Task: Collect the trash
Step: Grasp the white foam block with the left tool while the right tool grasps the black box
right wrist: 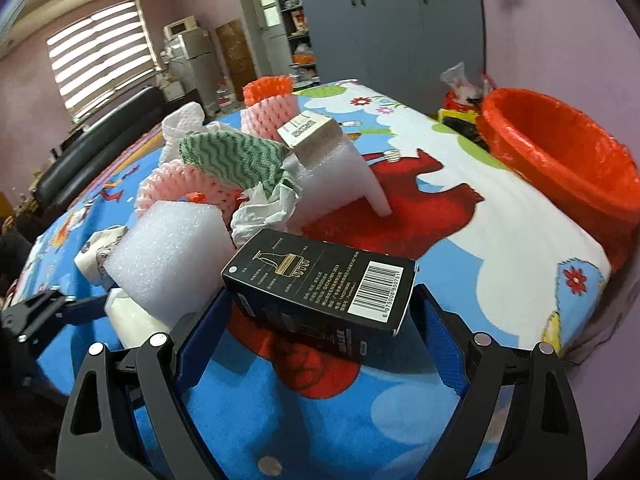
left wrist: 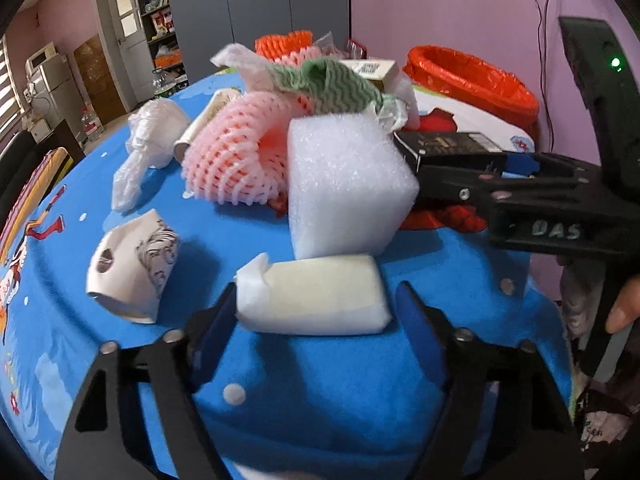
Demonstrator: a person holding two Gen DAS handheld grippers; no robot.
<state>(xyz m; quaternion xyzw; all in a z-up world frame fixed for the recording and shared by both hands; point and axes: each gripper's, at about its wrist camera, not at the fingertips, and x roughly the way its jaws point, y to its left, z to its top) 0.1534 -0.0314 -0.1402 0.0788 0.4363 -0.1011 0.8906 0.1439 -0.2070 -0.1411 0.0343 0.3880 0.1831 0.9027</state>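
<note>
A white foam-wrapped packet (left wrist: 312, 296) lies on the blue cartoon tablecloth (left wrist: 320, 392) between the blue pads of my left gripper (left wrist: 318, 312). The left pad touches its end, and a thin gap shows at the right pad. My right gripper (right wrist: 320, 312) straddles a black barcoded box (right wrist: 320, 276) that rests tilted on red netting, with a little space at its right side. In the left wrist view that box (left wrist: 448, 148) sits at the right gripper's tips. An orange bin with a red liner (right wrist: 560, 152) stands at the table's far right edge.
Behind the grippers is a pile: a white foam block (left wrist: 348, 184), a pink foam net (left wrist: 236, 152), a green wavy cloth (left wrist: 340, 84), a beige box (right wrist: 308, 132) and a foam sheet (right wrist: 352, 172). To the left lie a crushed paper cup (left wrist: 132, 272) and a white bag (left wrist: 152, 140).
</note>
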